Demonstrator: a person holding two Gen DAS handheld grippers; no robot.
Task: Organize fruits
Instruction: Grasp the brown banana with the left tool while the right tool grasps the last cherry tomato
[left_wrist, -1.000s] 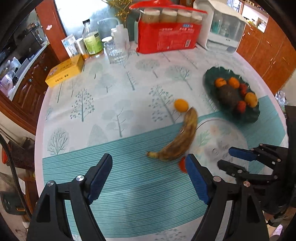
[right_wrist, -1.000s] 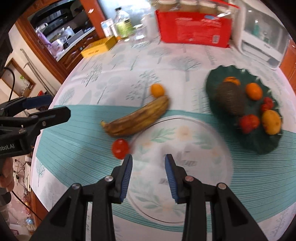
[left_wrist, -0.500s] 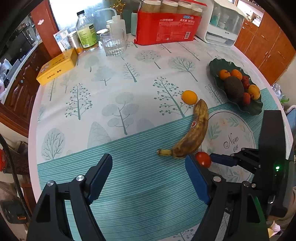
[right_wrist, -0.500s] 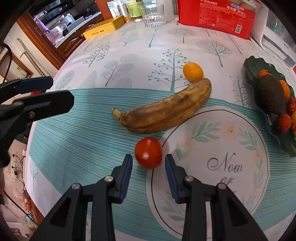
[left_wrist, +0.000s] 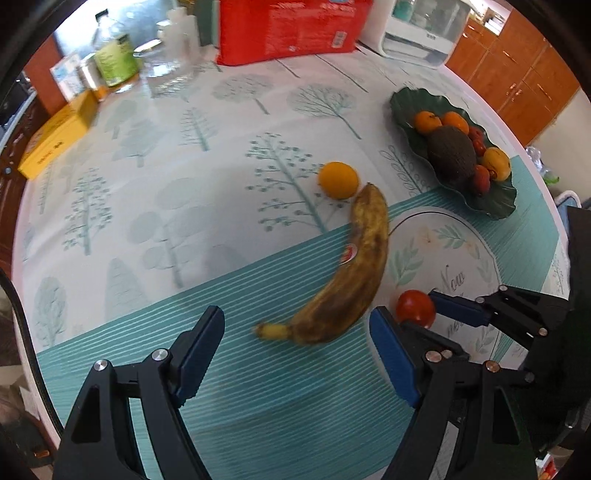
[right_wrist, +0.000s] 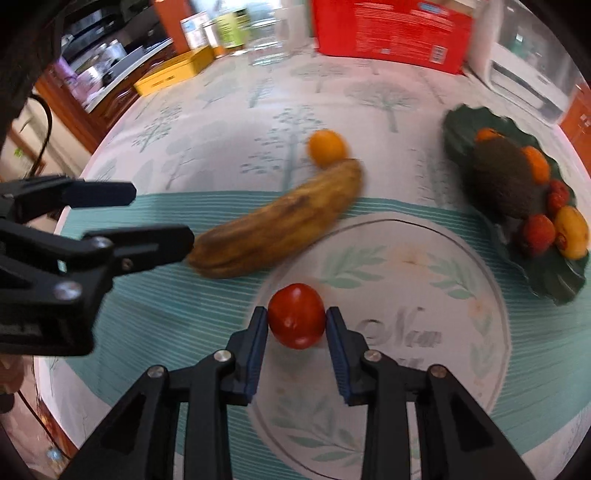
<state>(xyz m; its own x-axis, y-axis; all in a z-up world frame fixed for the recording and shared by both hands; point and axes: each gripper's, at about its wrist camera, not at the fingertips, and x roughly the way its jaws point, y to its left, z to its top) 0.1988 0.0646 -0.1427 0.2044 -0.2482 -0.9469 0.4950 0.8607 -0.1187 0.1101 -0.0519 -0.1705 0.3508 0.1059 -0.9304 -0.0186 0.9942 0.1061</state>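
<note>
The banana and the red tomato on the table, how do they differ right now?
The banana is long, curved and brown-blotched; the tomato is small, round and glossy red. The banana lies free ahead of the open left gripper; the tomato sits pinched in the right gripper. Both rest on the tablecloth.

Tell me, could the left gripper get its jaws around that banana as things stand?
Probably yes. The left gripper is open, its jaws wide apart just short of the banana's stem end, with only bare tablecloth between them. The right gripper is busy beside it with the tomato.
</note>
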